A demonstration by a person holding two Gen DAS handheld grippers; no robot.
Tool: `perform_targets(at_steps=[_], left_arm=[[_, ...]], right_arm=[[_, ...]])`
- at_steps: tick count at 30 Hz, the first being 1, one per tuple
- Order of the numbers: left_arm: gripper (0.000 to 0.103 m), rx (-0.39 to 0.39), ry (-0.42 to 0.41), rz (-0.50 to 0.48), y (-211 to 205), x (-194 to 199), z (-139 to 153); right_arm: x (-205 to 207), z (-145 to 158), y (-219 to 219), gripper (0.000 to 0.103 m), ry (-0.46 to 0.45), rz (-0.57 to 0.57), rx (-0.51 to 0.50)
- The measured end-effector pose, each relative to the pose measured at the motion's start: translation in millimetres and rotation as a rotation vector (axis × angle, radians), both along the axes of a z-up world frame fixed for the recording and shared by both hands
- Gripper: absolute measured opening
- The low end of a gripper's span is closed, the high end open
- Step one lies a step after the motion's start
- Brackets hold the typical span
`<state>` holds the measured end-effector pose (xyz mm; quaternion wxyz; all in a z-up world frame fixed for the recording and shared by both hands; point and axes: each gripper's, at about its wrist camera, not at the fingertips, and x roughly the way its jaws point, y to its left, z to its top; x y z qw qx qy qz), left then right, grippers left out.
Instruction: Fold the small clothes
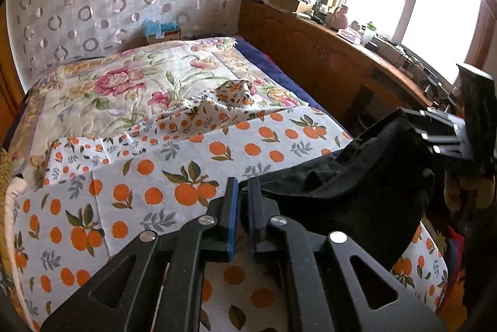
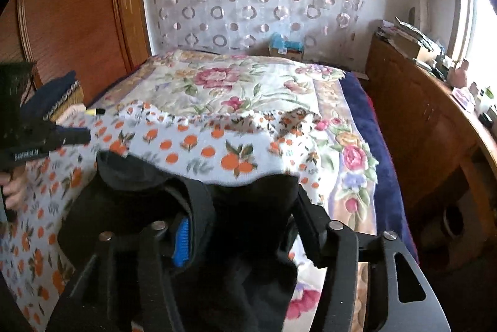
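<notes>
Garment (image 1: 357, 186): black, soft, light, limp; hangs just above bed (image 1: 217, 151), near its front edge. Left gripper (image 1: 243, 201) narrow, pinching garment edge. Right gripper (image 2: 239, 226) draped in cloth (hold cannot be told). Judgement: grip hems or corners; fabric sags, slips.

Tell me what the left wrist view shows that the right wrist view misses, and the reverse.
Only the left wrist view shows the left gripper pinching an edge of the black garment. Only the right wrist view shows the wooden wardrobe and the right gripper with black cloth draped between its fingers. Both show the orange-print cloth on the floral bedspread.
</notes>
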<state>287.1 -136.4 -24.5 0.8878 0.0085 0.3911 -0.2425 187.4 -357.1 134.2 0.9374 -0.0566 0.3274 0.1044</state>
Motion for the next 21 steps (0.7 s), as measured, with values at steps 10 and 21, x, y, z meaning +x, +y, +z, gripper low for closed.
perform_targets(at_steps=[10,21], left_arm=[[0.054,-0.020,-0.006,-0.058,-7.4,-12.0,-0.3],[0.054,0.024,0.062,-0.075,-16.5,-1.0,-33.2]], right_arm=[[29.7,2.3,-2.9,0.061,-0.026,-0.143,-0.122],[-38.4,0.4,-5.5,0.065,-0.043,-0.123,-0.010]])
